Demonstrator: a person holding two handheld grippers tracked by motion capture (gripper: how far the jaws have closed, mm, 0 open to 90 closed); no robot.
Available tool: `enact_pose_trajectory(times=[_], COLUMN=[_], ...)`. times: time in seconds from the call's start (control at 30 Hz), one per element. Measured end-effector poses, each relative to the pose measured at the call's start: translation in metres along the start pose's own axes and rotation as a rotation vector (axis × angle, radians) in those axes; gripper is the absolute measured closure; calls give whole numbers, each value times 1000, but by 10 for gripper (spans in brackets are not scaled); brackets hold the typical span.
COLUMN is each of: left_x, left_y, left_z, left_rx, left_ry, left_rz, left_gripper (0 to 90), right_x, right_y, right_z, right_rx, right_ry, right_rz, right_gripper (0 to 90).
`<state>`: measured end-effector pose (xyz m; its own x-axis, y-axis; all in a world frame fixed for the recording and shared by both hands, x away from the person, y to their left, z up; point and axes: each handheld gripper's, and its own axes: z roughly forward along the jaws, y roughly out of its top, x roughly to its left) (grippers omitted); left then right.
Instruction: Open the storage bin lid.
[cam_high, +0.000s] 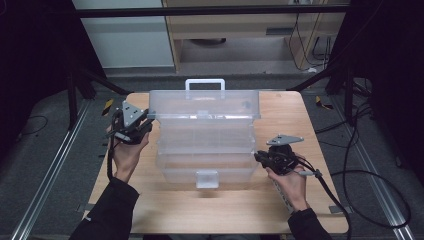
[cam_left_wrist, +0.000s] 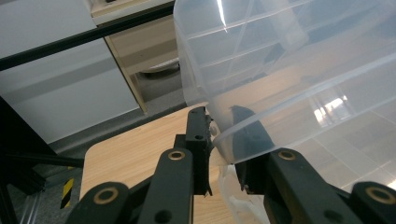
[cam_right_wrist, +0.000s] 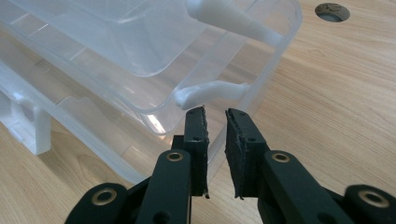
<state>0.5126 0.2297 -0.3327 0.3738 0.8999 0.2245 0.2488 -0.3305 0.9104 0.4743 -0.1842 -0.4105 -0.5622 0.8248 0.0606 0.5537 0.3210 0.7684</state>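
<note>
A clear plastic tiered toolbox stands open on the wooden table, its trays stepped back toward a white handle. My left gripper is at the left end of the top tier; in the left gripper view the gripper is shut across the clear rim, one jaw seen through the plastic. My right gripper is at the right end of the bottom tray. In the right gripper view that gripper has its jaws nearly together on the tray wall, just below a white hinge arm.
A white latch sits at the box's front centre. A round cable hole is in the table beyond the box. Cables trail off the right edge. A wooden cabinet stands behind the table.
</note>
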Motion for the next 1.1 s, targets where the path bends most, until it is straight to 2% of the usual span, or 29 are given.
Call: enact_pose_trajectory(times=[0.27,0.63,1.1], left_x=[2,1,5], left_y=[4,9,14], left_z=[3,6,11], left_rx=[-7,-30,-28], left_ry=[0,29,27], left_rz=[-6,9,-9], left_gripper=[760,748,752], right_x=[0,1,1], right_y=[0,0,-1], right_z=[0,0,0], right_rx=[-1,-4,-6], right_ry=[-1,-2,-7], right_rz=[-2,-7,-12], right_gripper=[787,786,786])
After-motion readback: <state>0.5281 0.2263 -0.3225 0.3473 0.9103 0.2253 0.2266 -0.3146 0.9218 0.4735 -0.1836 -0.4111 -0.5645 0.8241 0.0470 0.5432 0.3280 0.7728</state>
